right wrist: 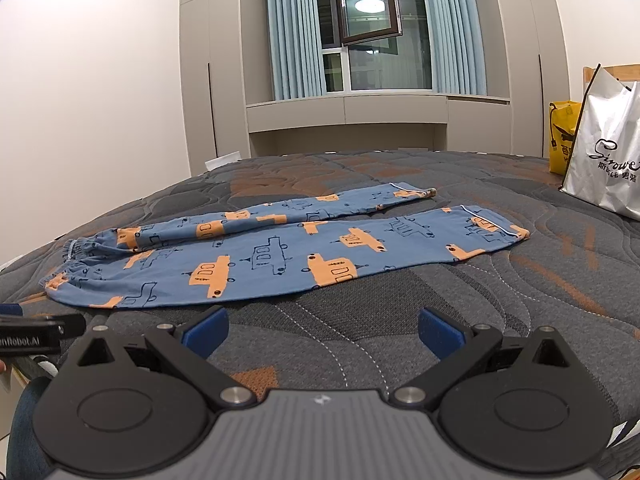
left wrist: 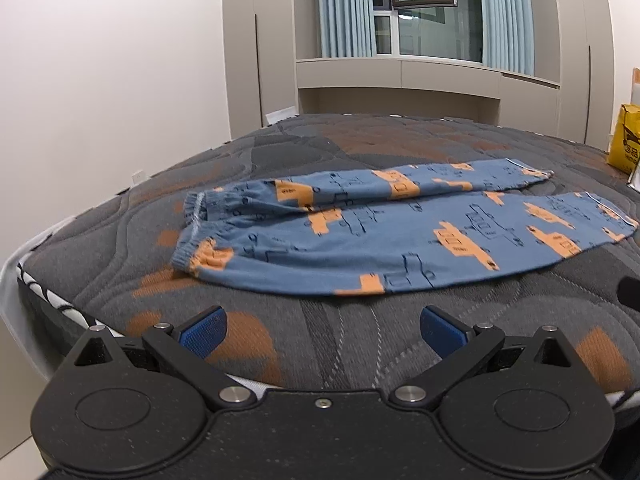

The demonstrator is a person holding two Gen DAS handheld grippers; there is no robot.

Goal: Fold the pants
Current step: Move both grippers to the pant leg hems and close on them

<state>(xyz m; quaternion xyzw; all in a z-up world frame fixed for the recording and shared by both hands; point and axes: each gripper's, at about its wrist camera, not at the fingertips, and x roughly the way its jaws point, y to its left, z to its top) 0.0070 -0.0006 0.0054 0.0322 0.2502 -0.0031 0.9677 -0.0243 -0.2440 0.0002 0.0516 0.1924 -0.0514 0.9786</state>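
Blue pants with orange vehicle prints [left wrist: 400,232] lie flat on the grey and orange quilted mattress [left wrist: 280,152], waistband to the left, both legs stretched to the right. They also show in the right wrist view [right wrist: 280,256]. My left gripper [left wrist: 322,332] is open and empty, just in front of the pants' near edge. My right gripper [right wrist: 322,332] is open and empty, a little nearer than the near leg. The left gripper's body shows at the left edge of the right wrist view [right wrist: 36,336].
A white shopping bag [right wrist: 608,156] and a yellow bag [right wrist: 562,136] stand at the mattress's right side. The mattress's left edge [left wrist: 36,264] drops off near the wall. Cabinets and a curtained window [right wrist: 368,28] are behind the bed.
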